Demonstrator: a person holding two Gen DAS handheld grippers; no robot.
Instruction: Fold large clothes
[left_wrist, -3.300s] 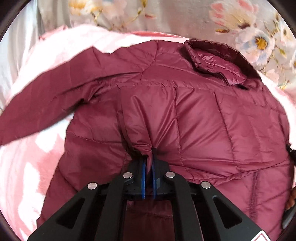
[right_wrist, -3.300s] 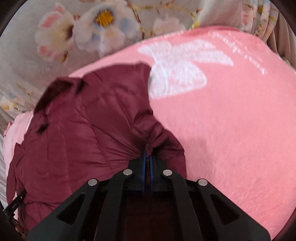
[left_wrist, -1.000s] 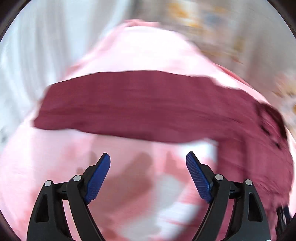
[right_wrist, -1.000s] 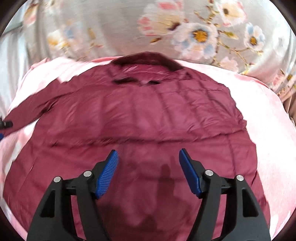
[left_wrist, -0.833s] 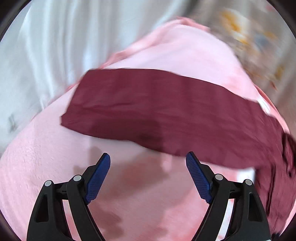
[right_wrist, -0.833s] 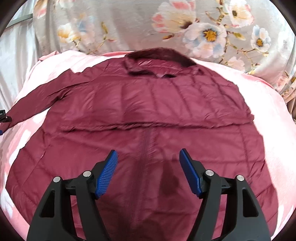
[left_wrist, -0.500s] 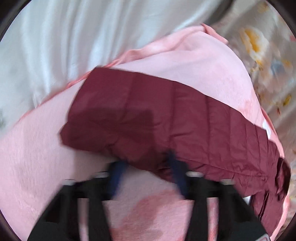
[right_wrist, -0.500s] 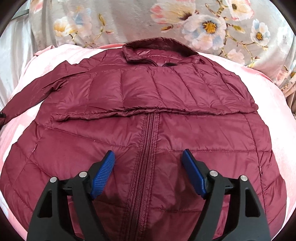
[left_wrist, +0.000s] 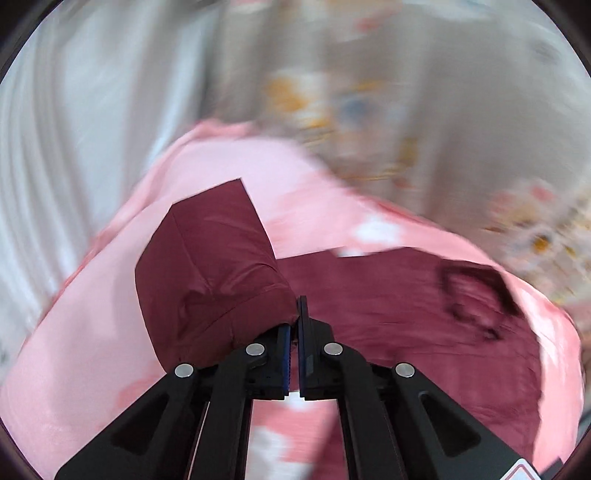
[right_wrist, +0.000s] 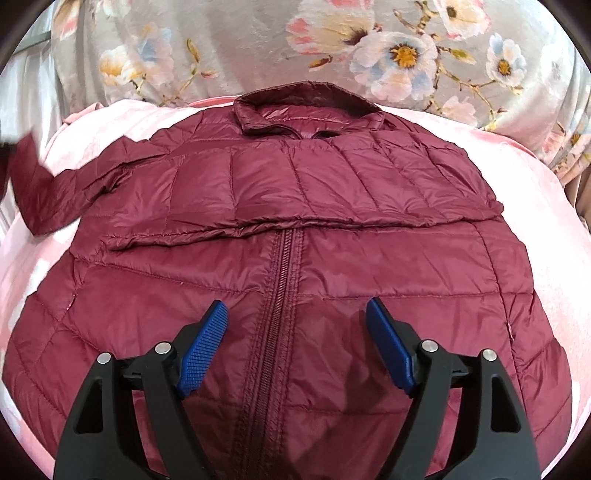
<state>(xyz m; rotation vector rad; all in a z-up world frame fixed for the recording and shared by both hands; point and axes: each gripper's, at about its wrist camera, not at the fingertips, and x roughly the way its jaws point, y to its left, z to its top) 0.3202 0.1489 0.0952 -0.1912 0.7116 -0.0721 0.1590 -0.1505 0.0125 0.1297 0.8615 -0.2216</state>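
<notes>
A maroon quilted puffer jacket (right_wrist: 295, 229) lies zipped, front up, on a pink blanket (right_wrist: 546, 192). Its right-hand sleeve is folded across the chest. My left gripper (left_wrist: 294, 325) is shut on the cuff end of the other sleeve (left_wrist: 210, 273) and holds it lifted off the blanket; the jacket body (left_wrist: 399, 295) lies blurred to the right. That raised sleeve (right_wrist: 40, 192) also shows at the left edge of the right wrist view. My right gripper (right_wrist: 297, 328) is open and empty above the zipper (right_wrist: 275, 306) on the lower front.
A grey floral curtain (right_wrist: 332, 48) hangs behind the blanket. A white curtain (left_wrist: 66, 122) hangs on the left. The pink blanket (left_wrist: 74, 362) spreads around the jacket on every side.
My left gripper swung over to the sleeve, shut on its cuff and lifted it toward the jacket body. My right gripper has stayed open and come closer over the lower front.
</notes>
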